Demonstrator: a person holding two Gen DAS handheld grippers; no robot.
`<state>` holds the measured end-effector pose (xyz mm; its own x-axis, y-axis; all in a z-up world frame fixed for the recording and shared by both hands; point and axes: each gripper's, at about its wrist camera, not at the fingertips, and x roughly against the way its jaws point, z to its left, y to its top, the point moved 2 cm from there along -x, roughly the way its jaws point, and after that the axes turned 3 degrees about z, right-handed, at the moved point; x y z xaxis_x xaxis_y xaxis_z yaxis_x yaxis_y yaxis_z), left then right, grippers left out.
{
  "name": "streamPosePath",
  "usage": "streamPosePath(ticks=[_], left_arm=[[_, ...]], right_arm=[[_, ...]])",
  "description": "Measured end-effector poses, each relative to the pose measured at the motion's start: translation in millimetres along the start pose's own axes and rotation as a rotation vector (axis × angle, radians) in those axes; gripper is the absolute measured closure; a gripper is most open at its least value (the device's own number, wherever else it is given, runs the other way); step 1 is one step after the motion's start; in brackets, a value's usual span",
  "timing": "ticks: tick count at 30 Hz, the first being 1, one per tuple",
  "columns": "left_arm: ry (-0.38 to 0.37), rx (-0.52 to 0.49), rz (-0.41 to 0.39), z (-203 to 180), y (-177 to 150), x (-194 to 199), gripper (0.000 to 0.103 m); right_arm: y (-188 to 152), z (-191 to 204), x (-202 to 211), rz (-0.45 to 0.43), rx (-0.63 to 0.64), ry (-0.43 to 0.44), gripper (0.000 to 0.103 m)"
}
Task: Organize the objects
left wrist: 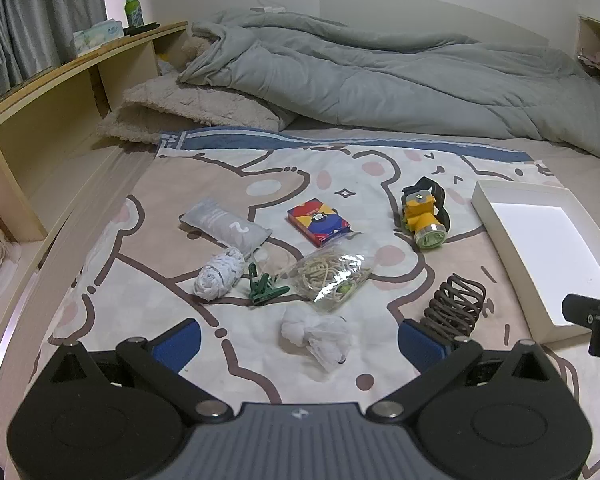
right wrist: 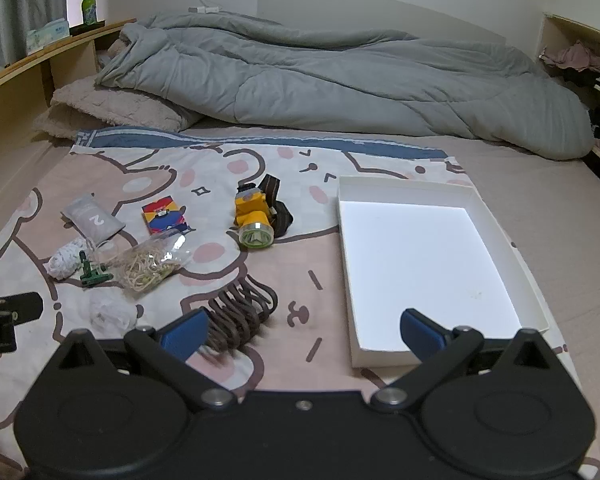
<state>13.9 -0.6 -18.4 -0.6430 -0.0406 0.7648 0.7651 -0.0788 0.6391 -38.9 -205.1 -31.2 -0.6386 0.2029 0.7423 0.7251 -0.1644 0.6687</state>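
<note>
nothing is sorted yet as i see it: the white box (right wrist: 516, 248) on the bed is bare, while the headlamp (right wrist: 256, 216), card pack (left wrist: 318, 220), rubber-band bag (left wrist: 332, 274), green clip (left wrist: 266, 288), what looks like a brown hair claw (right wrist: 240, 312) lie beside it, both grippers' jaws wide apart and empty.

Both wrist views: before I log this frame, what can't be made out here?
- Brown coiled wire hair clip: in the right wrist view its near end is hidden behind the right gripper's blue finger and blurred.
- White shallow cardboard box: in the left wrist view its near right corner is covered by the other gripper's black body.
- Red and blue card box: print too small to read in either view.
</note>
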Motion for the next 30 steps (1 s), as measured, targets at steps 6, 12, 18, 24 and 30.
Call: streamPosePath(ticks=[6,12,18,24,30], left_arm=[[-0.006,-0.008,-0.001,0.3,1.4,0.9,0.000],[-0.041,-0.049,-0.003,0.0,2.1,1.4,0.000],[-0.043,-0.049,-0.004,0.0,2.2,1.5,0.000],[-0.050,-0.059,-0.005,-0.1,2.7,1.3,0.000],[-0.050,-0.062,-0.005,0.4,3.2,1.2,0.000]], right_arm=[[0.3,-0.3,0.5,-0.001,0.000,0.000,0.000],[0.2,-0.6,0.7,-0.001,0.000,-0.001,0.000],[0.7,-0.7,1.0,-0.001,-0.001,-0.002,0.000],[1.3,-1.2,1.2,0.001,-0.001,-0.001,0.000],[0.4,-1.9,0.8,0.003,-0.003,-0.002,0.000]])
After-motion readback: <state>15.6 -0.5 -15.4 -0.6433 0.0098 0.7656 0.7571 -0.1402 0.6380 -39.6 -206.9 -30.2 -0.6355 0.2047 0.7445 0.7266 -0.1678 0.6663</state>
